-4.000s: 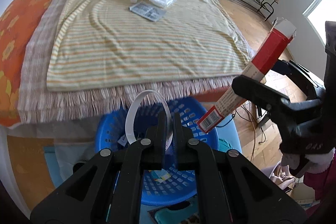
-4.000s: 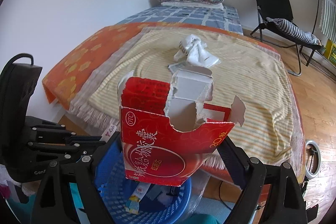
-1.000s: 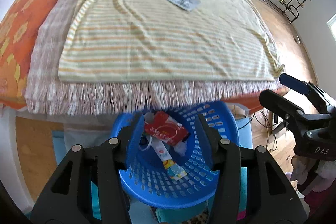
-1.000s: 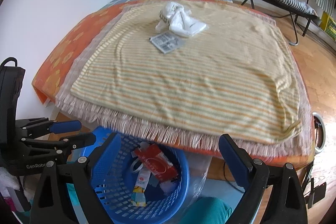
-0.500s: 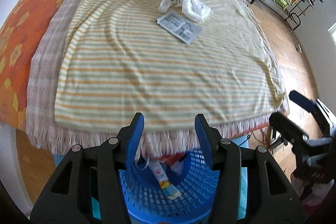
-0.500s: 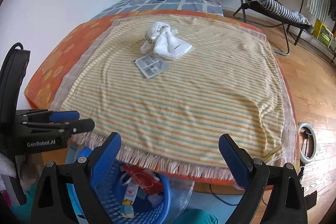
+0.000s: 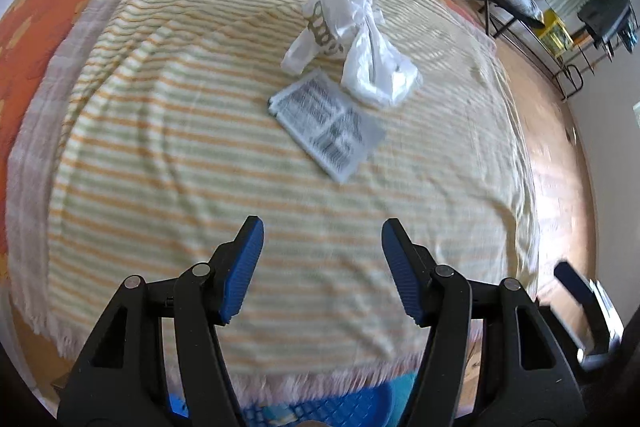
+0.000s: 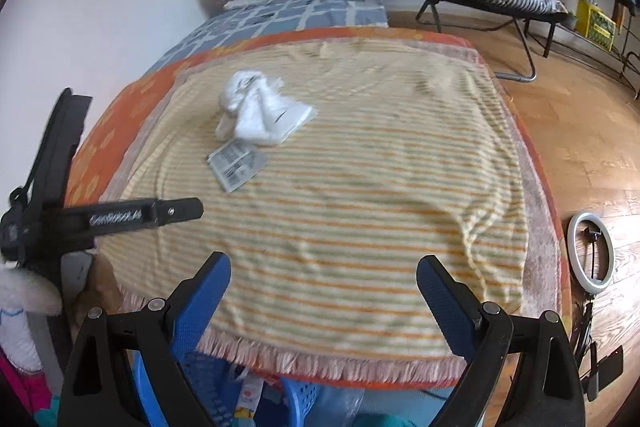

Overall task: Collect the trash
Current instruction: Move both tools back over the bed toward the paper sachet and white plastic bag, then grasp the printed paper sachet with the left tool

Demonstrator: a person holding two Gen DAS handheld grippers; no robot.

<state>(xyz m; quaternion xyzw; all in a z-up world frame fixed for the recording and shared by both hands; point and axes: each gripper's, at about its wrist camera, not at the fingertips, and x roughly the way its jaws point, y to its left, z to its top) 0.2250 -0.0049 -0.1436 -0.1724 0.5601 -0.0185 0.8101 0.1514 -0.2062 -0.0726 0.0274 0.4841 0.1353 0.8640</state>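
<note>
Jaws empty on both sides: my left gripper (image 7: 322, 233) is opening, my right gripper (image 8: 323, 269) gapes wide. Ahead of them, on the striped blanket (image 7: 168, 155), lie a leaflet (image 7: 326, 123) and a bag (image 7: 354, 45), touching. Basket (image 8: 200, 373) sits below.

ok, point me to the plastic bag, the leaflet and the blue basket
plastic bag (image 7: 362, 43), left wrist view, on its crumpled white middle.
leaflet (image 7: 326, 123), left wrist view, on the middle of the printed sheet.
blue basket (image 7: 340, 411), left wrist view, on its rim at the bottom edge.
</note>
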